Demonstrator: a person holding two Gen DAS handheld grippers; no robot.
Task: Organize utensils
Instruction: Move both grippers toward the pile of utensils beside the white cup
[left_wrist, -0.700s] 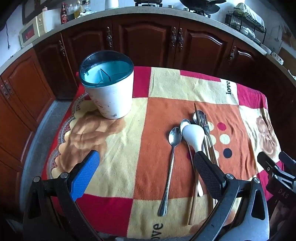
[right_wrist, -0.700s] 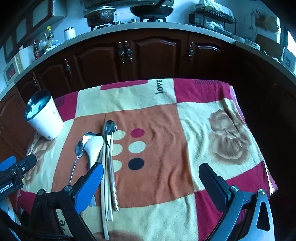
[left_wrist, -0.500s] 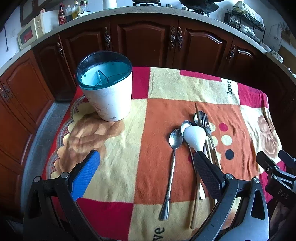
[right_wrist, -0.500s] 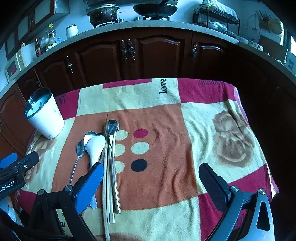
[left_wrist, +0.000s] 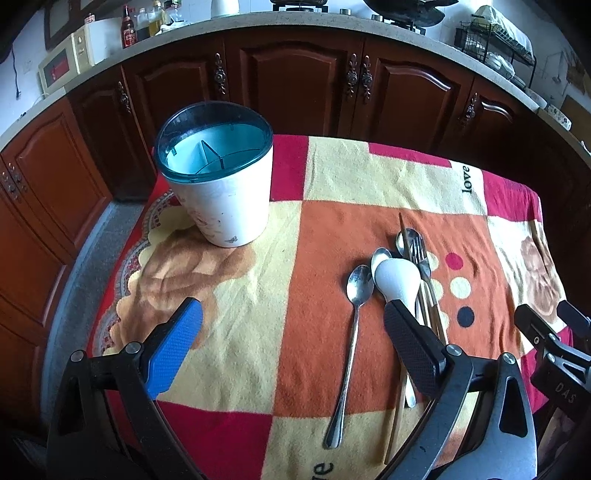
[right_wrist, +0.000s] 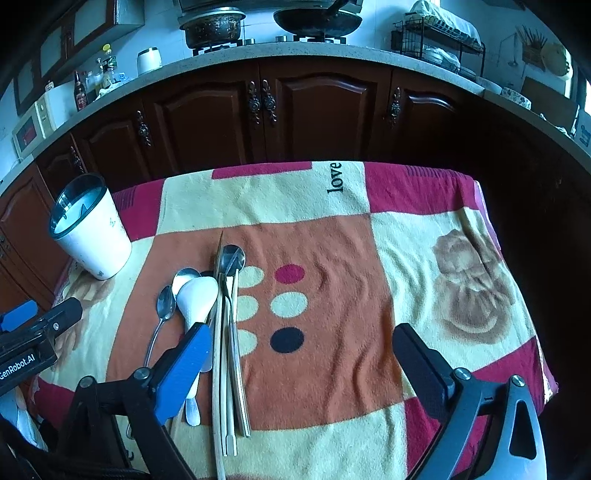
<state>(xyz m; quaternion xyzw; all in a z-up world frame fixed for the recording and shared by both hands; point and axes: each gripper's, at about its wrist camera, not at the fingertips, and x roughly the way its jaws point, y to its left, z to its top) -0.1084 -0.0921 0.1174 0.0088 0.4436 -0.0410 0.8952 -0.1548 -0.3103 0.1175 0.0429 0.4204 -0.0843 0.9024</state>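
Observation:
A white utensil holder with a teal divided rim (left_wrist: 218, 192) stands upright at the table's back left; it also shows in the right wrist view (right_wrist: 90, 229). A pile of utensils lies on the orange patch: a white ladle-like spoon (left_wrist: 399, 278) (right_wrist: 197, 295), a long metal spoon (left_wrist: 351, 325) (right_wrist: 162, 314), other metal spoons, a fork (left_wrist: 419, 247) and wooden chopsticks (right_wrist: 225, 350). My left gripper (left_wrist: 293, 332) is open and empty above the blanket, left of the pile. My right gripper (right_wrist: 303, 354) is open and empty, right of the pile.
A patterned blanket (right_wrist: 406, 236) covers the small table. Dark wooden cabinets (left_wrist: 295, 77) and a counter with pots, bottles and a dish rack (right_wrist: 436, 33) stand behind. Floor (left_wrist: 77, 258) lies to the left of the table.
Both grippers have drifted slightly forward and lower toward the table; the views shifted a little. Jaws stay open and the utensils have not moved.

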